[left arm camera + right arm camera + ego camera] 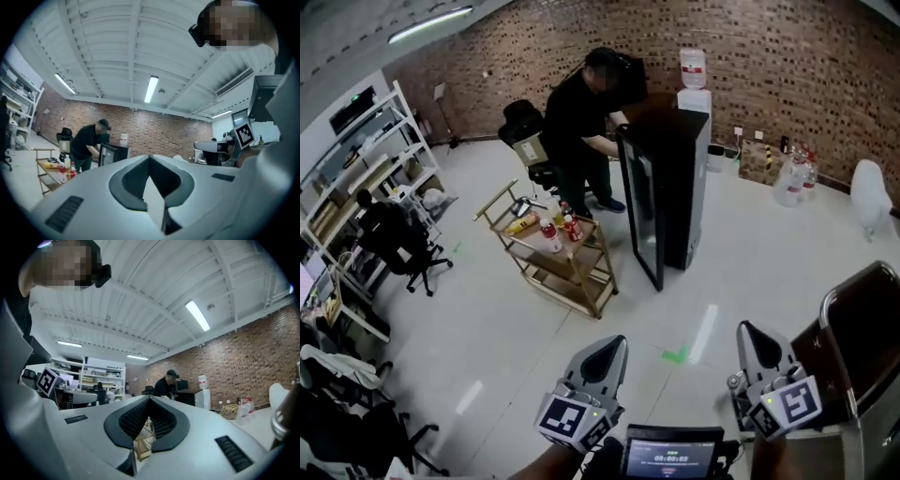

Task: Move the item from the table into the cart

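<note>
Several bottles [550, 234] on the cart [579, 277], both grippers closed on nothing.
Bottles stand upright on the cart's top shelf. The cart sits mid-room on a pale glossy floor [487, 328], just left of a black cabinet [675, 187] with its door swung open. A person [577, 127] bends at the cabinet behind the cart. Left gripper [614, 343] and right gripper [748, 330] are level, well apart from the cart, jaws together. Brick wall [769, 56] and water dispenser [695, 84] at the back, white shelving [366, 159] and office chair [398, 244] on the left, green floor mark [677, 355] just ahead of the grippers.
</note>
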### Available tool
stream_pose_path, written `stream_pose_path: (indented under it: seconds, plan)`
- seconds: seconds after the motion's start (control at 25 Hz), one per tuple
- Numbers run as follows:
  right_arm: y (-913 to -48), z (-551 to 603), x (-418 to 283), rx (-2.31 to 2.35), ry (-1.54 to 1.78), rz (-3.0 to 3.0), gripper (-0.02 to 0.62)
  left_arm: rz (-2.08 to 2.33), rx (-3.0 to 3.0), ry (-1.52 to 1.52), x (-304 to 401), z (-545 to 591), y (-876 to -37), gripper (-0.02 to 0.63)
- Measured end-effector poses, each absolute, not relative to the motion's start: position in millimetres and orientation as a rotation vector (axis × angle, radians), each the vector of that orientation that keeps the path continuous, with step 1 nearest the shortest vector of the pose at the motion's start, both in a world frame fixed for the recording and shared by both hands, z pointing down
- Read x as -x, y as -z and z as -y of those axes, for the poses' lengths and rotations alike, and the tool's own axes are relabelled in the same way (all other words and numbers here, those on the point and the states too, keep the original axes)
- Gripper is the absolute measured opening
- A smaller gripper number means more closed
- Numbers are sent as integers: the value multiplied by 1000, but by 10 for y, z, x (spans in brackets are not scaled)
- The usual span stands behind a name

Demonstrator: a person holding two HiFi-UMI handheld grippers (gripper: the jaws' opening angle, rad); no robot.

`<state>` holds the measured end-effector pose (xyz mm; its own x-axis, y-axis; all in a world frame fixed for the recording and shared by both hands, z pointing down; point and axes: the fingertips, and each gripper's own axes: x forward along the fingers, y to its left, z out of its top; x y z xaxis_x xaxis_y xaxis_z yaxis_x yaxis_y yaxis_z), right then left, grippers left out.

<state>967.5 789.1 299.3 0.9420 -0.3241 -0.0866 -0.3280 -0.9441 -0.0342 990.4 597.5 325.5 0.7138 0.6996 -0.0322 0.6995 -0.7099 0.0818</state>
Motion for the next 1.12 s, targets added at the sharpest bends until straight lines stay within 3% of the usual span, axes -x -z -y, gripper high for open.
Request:
stream_pose_path:
  seconds: [0.28,0.6,0.88,1.12]
  plan:
    - [-2859,-4800,-10256,2913,-93,-1052,9,-673,-2962,3,-9855,-2867,-3233,0]
    - [-2977,-1354,-10245,2715,-96,-1540,9,-108,-3017,35,-9185,379,-3399,0]
    - [-3033,846,-10030,2374,-87,-2000,9,429,-2988,40,-8432,2077,-3433,0]
    - [-3131,2449,-9299,1997,-102,-2357,9,763,-3033,94,-7493,3066,-3297,0]
